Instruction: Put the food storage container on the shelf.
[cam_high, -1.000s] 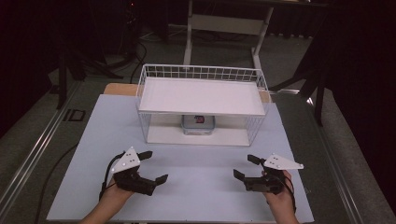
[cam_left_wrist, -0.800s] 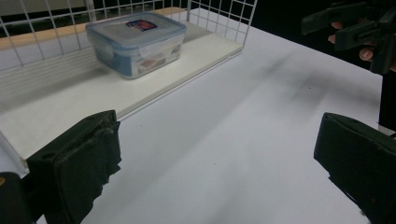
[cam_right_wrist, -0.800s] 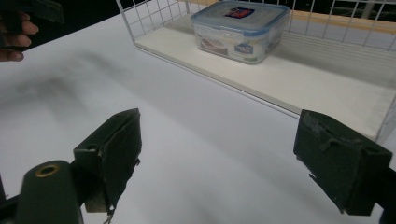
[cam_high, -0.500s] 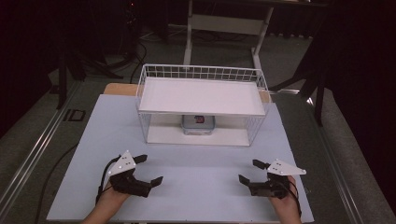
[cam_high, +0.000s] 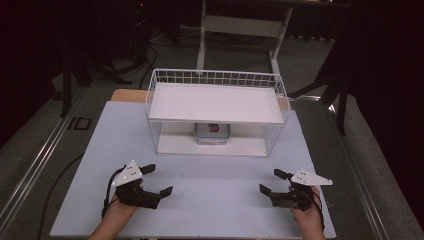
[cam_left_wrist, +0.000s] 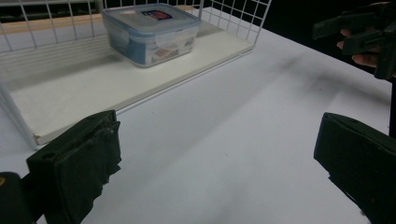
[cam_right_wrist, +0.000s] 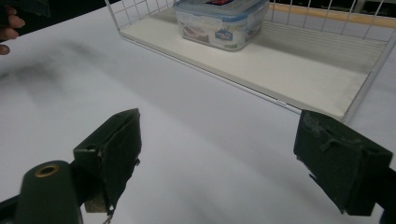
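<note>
A clear lidded plastic container (cam_high: 212, 133) (cam_left_wrist: 152, 32) (cam_right_wrist: 220, 23) with a blue rim sits on the lower board of a white wire shelf rack (cam_high: 216, 101). My left gripper (cam_high: 156, 179) is open, low over the table near its front left, well short of the rack. My right gripper (cam_high: 272, 183) is open too, near the front right. Nothing lies between either pair of jaws. In the left gripper view the right gripper (cam_left_wrist: 362, 30) and its hand appear at the top right.
The white table (cam_high: 215, 200) stretches between the grippers and the rack. The rack's upper shelf (cam_high: 215, 102) is a bare white board above the container. A white desk frame (cam_high: 245, 25) and dark stands are on the floor behind.
Both grippers have drawn back toward the table's front edge and slightly outward, staying open. The container has not moved.
</note>
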